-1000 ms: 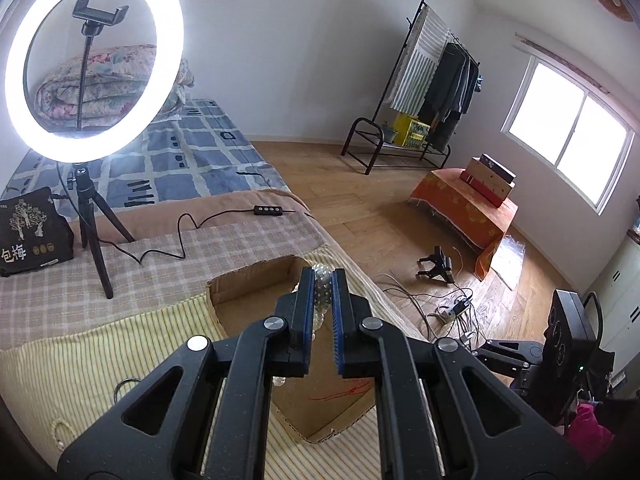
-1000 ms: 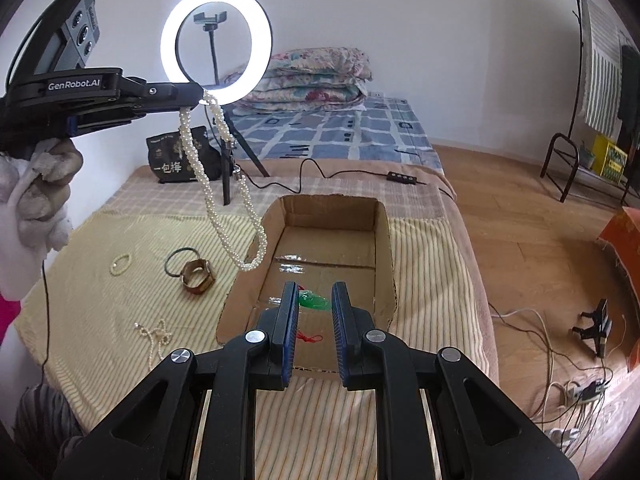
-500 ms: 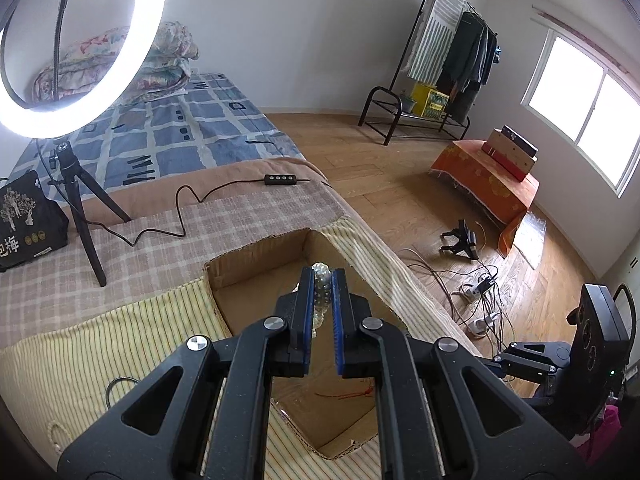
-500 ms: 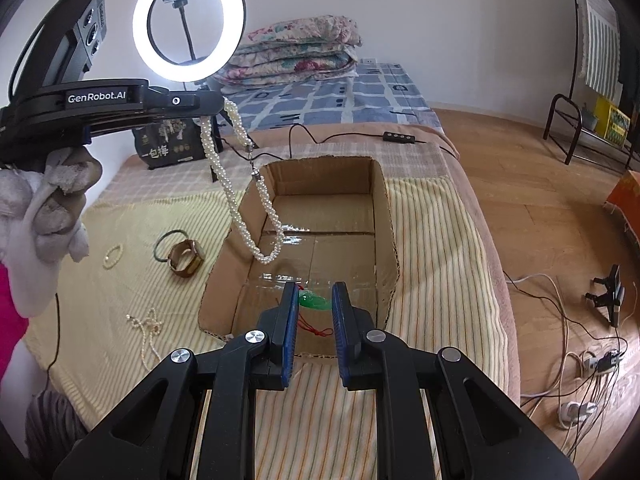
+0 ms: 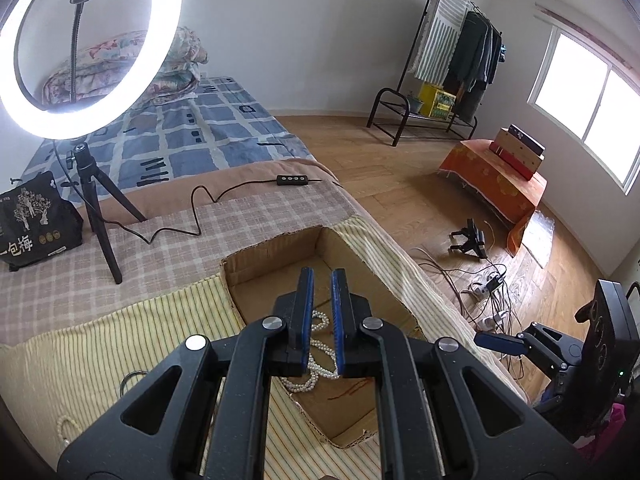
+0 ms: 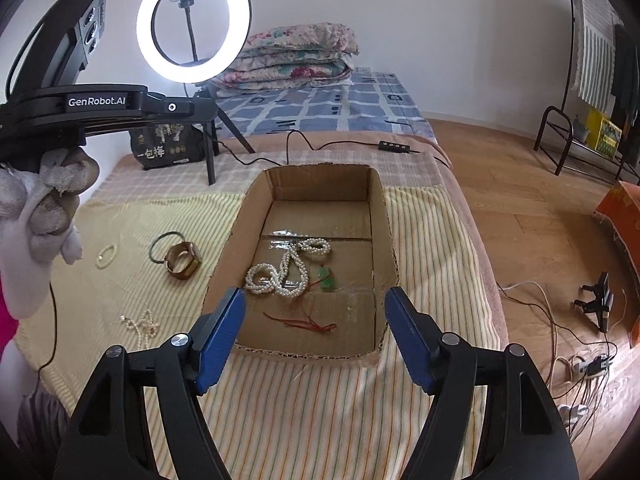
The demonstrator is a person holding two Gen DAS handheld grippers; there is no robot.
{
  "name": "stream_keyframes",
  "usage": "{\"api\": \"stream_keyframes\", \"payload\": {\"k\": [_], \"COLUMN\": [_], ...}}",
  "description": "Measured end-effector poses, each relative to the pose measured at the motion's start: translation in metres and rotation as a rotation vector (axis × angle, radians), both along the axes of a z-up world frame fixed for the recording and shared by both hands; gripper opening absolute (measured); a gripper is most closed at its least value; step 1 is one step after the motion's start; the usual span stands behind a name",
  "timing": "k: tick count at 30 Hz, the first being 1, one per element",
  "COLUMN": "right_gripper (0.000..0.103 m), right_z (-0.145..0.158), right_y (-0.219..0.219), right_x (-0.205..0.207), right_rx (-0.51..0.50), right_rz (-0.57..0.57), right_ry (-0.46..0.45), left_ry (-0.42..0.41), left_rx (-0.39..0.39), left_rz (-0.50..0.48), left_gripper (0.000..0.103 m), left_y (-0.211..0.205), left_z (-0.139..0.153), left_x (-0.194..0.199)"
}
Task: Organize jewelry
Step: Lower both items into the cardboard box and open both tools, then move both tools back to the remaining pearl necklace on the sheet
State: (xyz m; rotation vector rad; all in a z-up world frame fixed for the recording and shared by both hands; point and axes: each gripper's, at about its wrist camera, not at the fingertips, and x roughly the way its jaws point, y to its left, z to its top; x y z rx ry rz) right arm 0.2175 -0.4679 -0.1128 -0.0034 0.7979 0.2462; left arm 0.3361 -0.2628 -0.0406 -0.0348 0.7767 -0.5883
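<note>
Only right view shows loose bracelets [image 6: 180, 258], right claw [image 6: 314, 330] opening, empty, left claw [image 5: 321, 314] shut, empty.

The cardboard box [image 6: 384, 208] sits on the bed [image 6: 432, 240]. In the box, the pearl necklace [image 6: 288, 268] lies at centre, the pendant [image 6: 327, 278] just at its 3 o'clock, the cord [image 6: 308, 322] at its 6 o'clock. On the bed at the box's 9 o'clock lie the bangle [image 6: 182, 260], a hair tie [image 6: 166, 242] and a bead bracelet [image 6: 107, 255]; a small pearl string [image 6: 140, 326] lies at 8 o'clock. The ring light [image 6: 194, 24] stands at 11 o'clock.
</note>
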Motion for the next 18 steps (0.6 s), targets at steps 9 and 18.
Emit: {"api": "stream_keyframes", "payload": {"k": [9, 18], "right_gripper": [0.072, 0.079], "right_z": [0.014, 0.028], "right_y": [0.014, 0.04], "right_x": [-0.017, -0.041], "right_rx": [-0.011, -0.052], "right_rz": [0.011, 0.031], "right_ry": [-0.022, -0.071], "left_ry": [-0.061, -0.129], "left_rx": [0.009, 0.054], "left_rz": [0.054, 0.124], "left_gripper": [0.042, 0.062], "left_y": [0.041, 0.1], "left_z": [0.023, 0.046], "left_x": [-0.021, -0.052]}}
